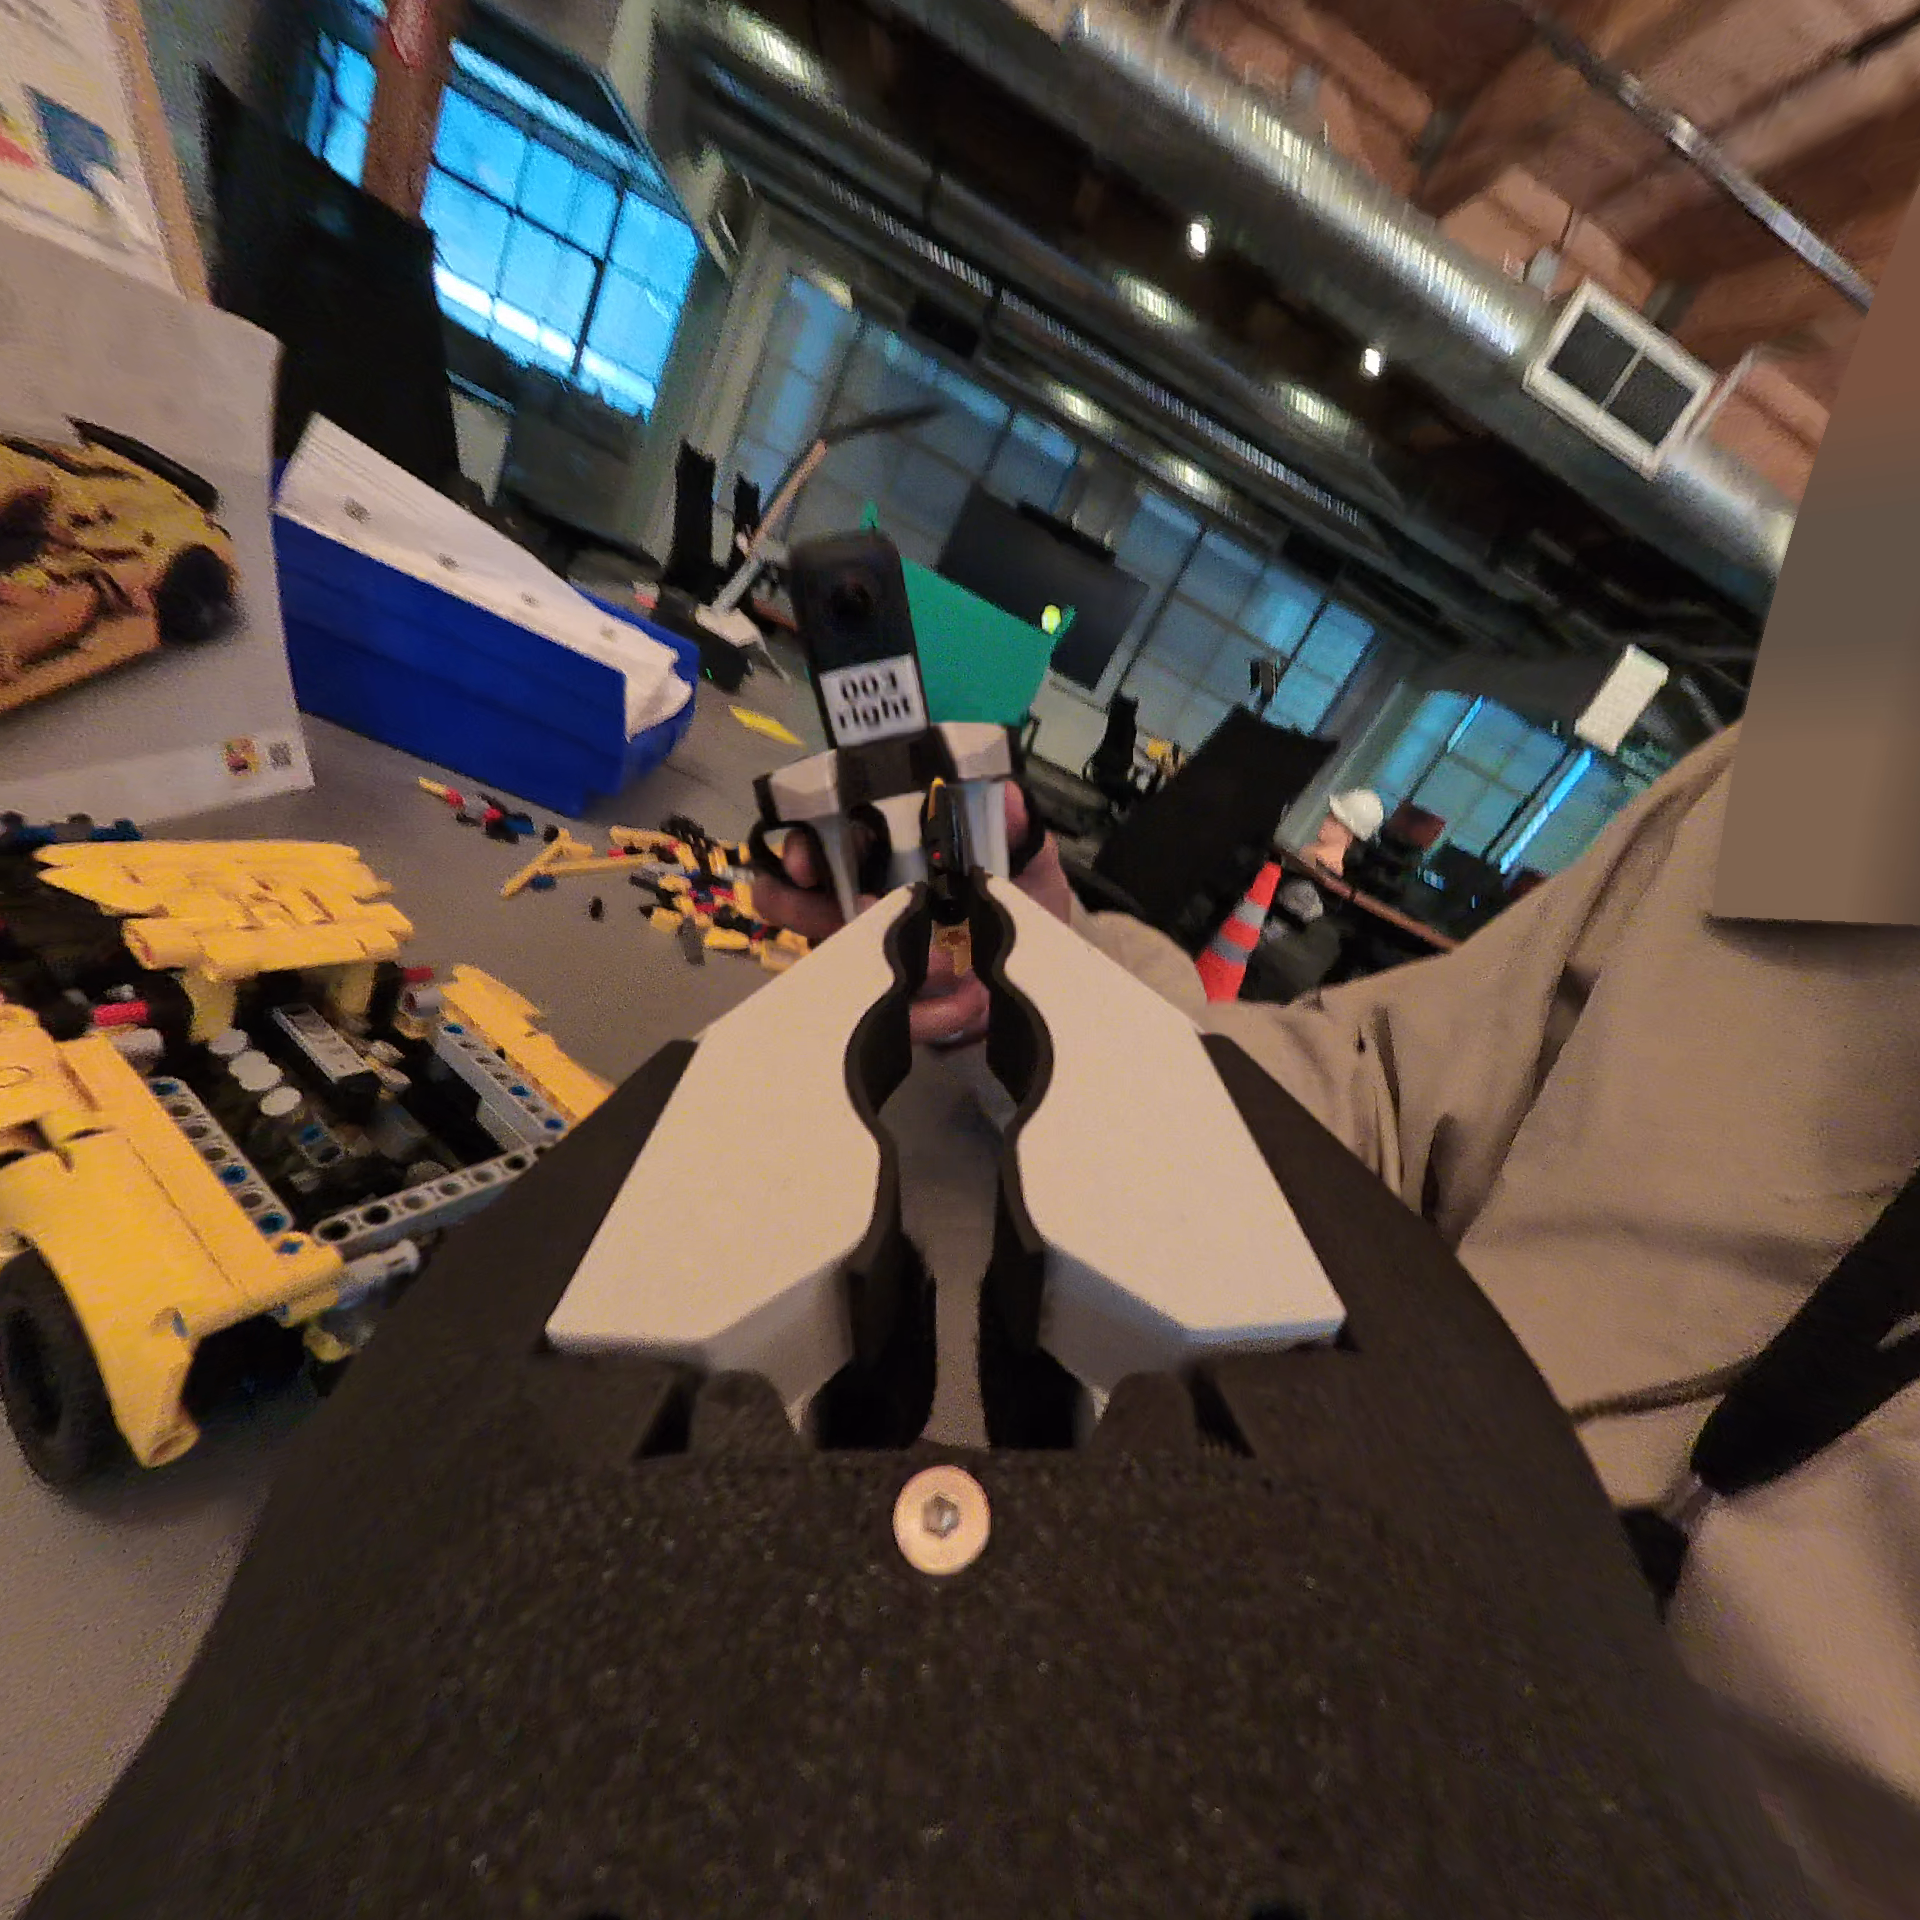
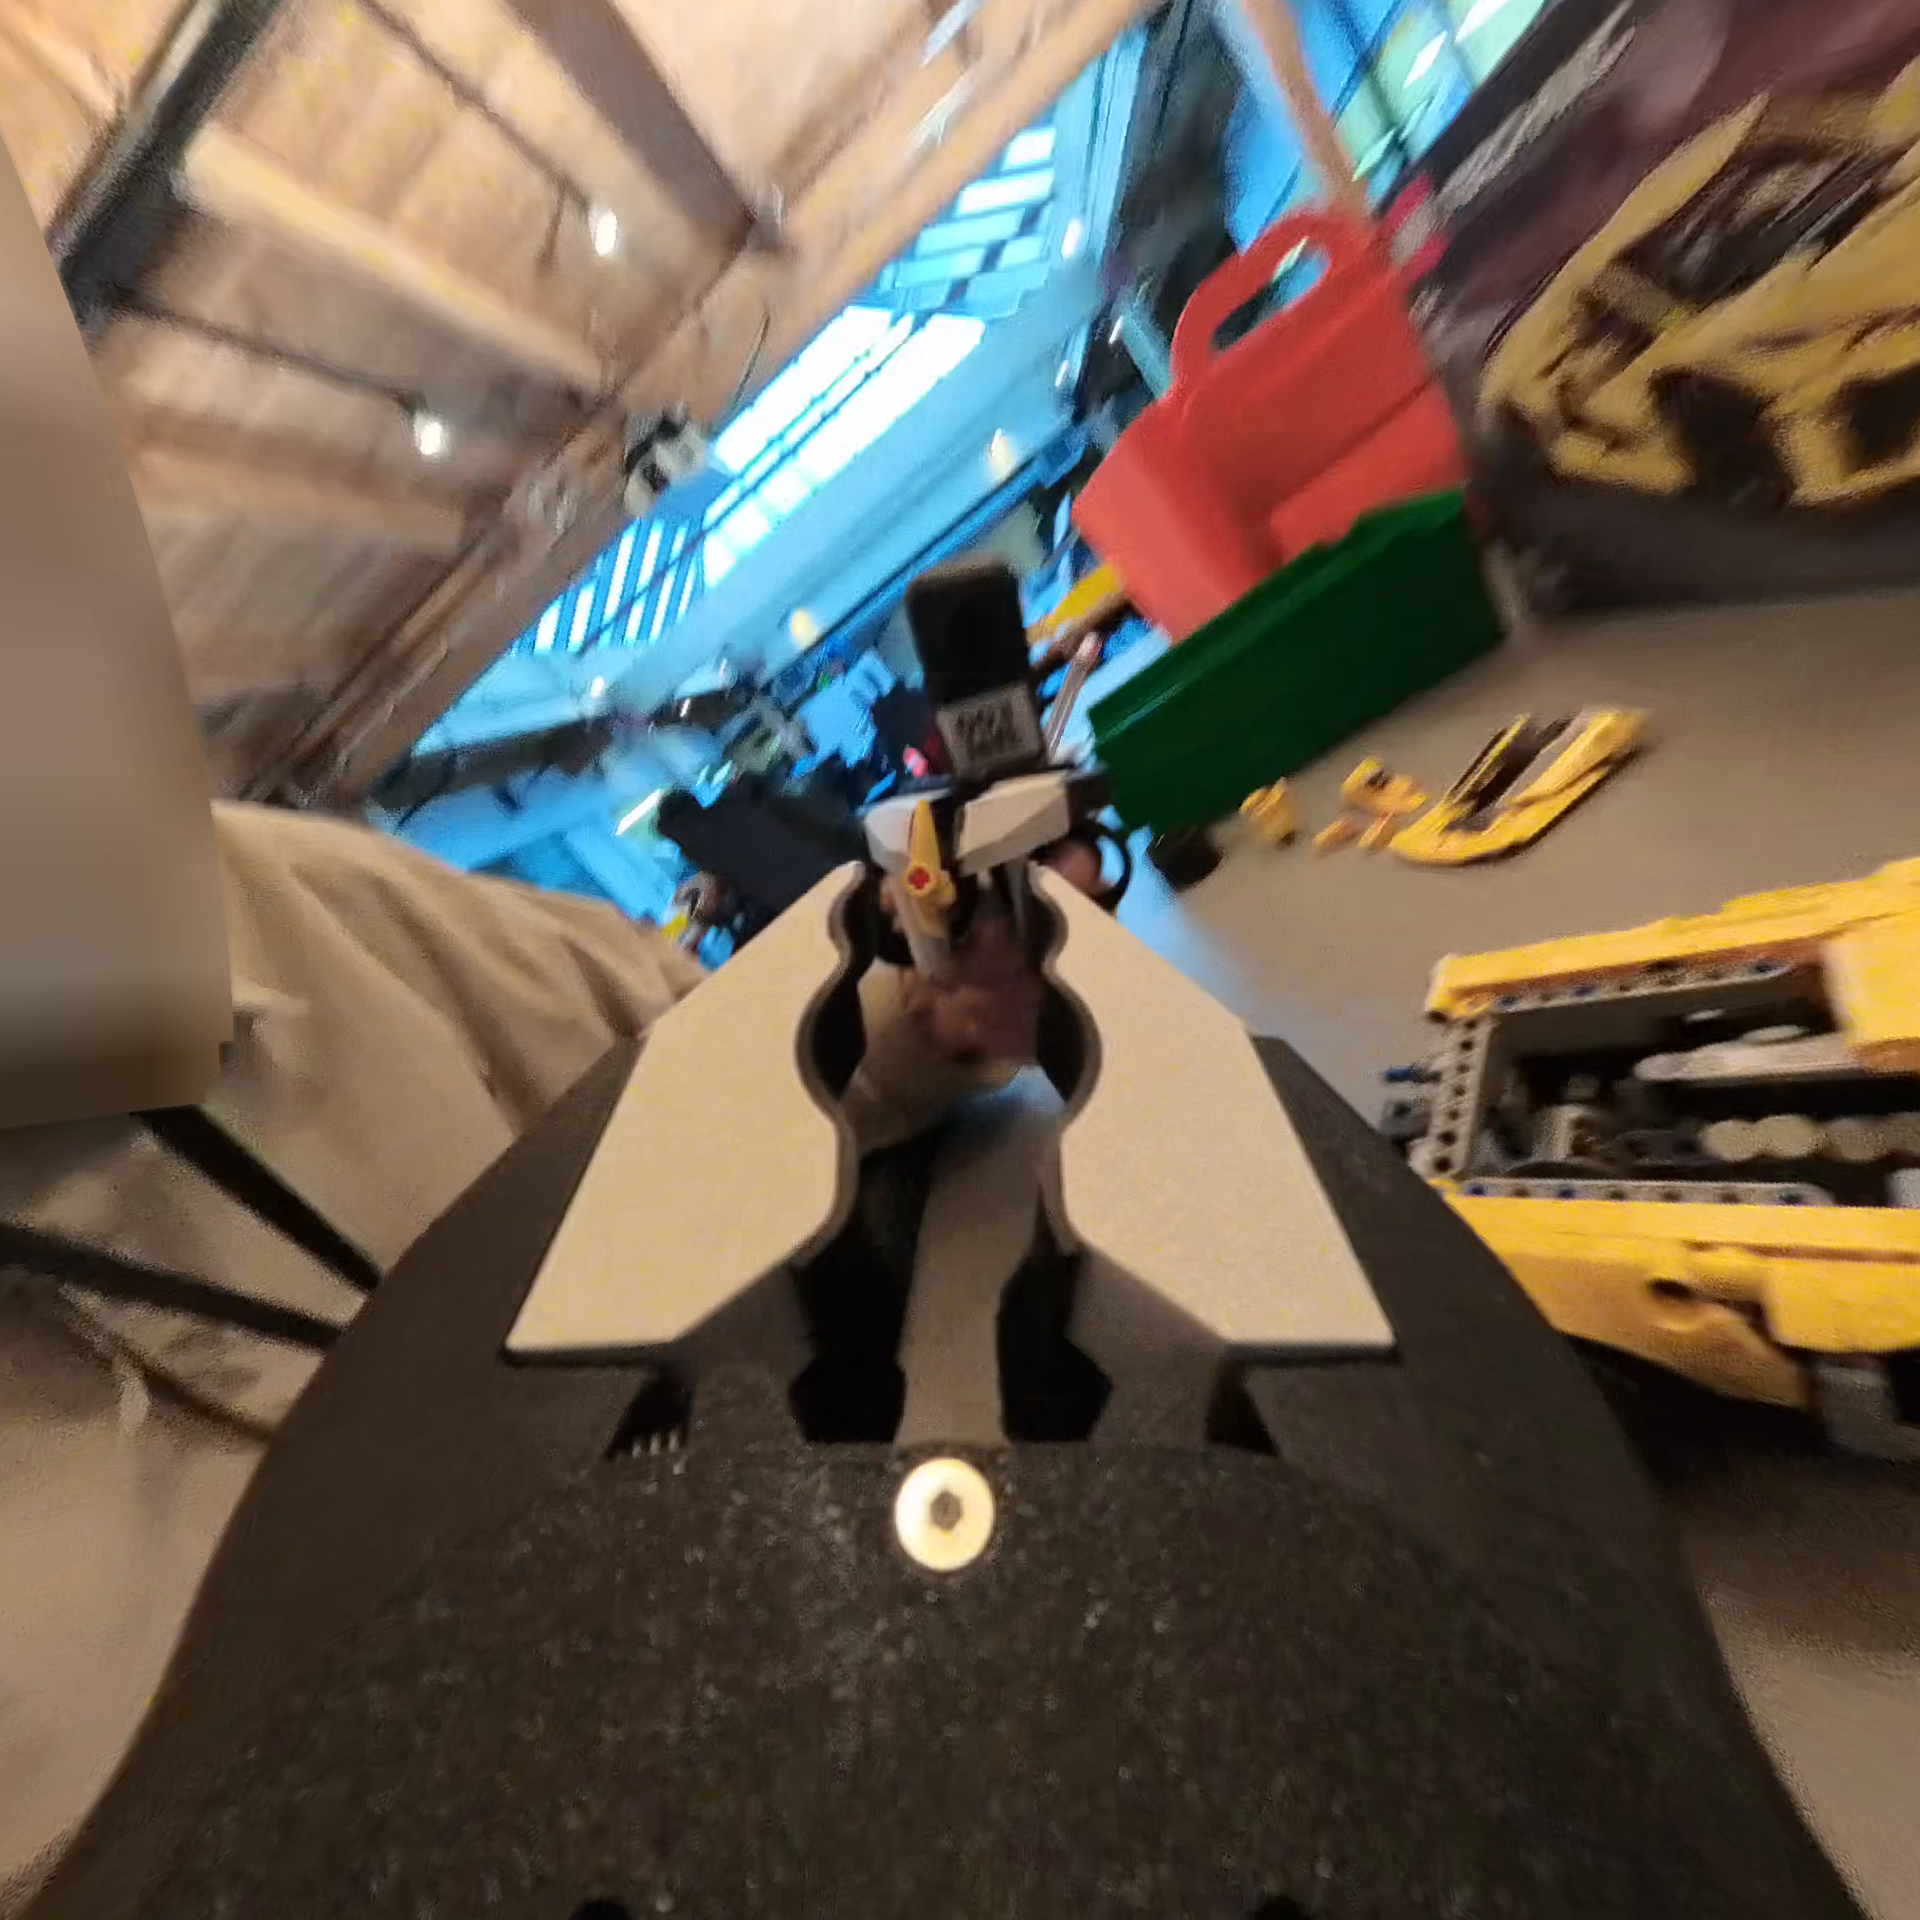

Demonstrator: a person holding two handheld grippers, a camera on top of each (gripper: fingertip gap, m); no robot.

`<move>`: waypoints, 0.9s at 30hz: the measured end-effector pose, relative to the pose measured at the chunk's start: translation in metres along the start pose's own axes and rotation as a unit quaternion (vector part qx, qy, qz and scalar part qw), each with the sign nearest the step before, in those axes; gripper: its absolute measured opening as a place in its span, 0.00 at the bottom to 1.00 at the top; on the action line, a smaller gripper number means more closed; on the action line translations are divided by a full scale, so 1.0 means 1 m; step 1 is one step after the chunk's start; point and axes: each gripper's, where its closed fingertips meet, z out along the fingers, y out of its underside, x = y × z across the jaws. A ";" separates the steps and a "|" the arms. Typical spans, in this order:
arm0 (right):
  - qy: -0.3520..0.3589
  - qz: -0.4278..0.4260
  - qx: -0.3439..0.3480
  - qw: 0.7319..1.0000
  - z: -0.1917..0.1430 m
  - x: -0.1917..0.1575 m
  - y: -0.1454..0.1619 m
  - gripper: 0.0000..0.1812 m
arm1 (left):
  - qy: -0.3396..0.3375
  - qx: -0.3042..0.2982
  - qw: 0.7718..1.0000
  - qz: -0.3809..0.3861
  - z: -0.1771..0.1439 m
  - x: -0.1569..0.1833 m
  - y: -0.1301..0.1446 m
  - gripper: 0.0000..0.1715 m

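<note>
My two grippers face each other above a grey table (image 1: 582, 966). My left gripper (image 1: 945, 899) is shut on a small yellow-and-black brick piece (image 1: 948, 914) at its tips. In the right wrist view the same piece (image 2: 925, 883) shows yellow with a red dot and a grey rod, sticking out of the left gripper (image 2: 961, 821). My right gripper (image 2: 945, 883) is open, with its tips on either side of the piece and a gap left on both sides. The right gripper also shows in the left wrist view (image 1: 904, 821), held by a hand.
A half-built yellow brick car (image 1: 208, 1091) (image 2: 1714, 1091) sits close by. Loose bricks (image 1: 686, 883), a blue bin (image 1: 468, 665) and a car picture sheet (image 1: 104, 561) lie beyond. A green bin (image 2: 1299, 675), a red container (image 2: 1278, 436) and yellow panels (image 2: 1507, 790) stand farther off. Left tips to right tips: about 5 cm.
</note>
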 end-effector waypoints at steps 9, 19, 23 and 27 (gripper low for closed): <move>-0.006 -0.059 -0.135 0.989 0.010 -0.011 0.043 0.08 | 0.023 -0.097 0.994 0.043 0.006 0.012 0.031 0.03; 0.003 -0.086 -0.116 0.990 0.012 -0.012 0.037 0.02 | 0.009 -0.091 0.995 0.024 0.013 0.008 0.032 0.22; -0.001 -0.098 -0.114 0.989 0.017 -0.014 0.039 0.02 | 0.014 -0.060 0.997 0.036 0.016 0.010 0.028 0.04; 0.015 -0.149 -0.109 0.983 0.015 -0.012 0.035 0.02 | -0.013 -0.062 0.994 0.091 0.017 0.008 0.026 0.03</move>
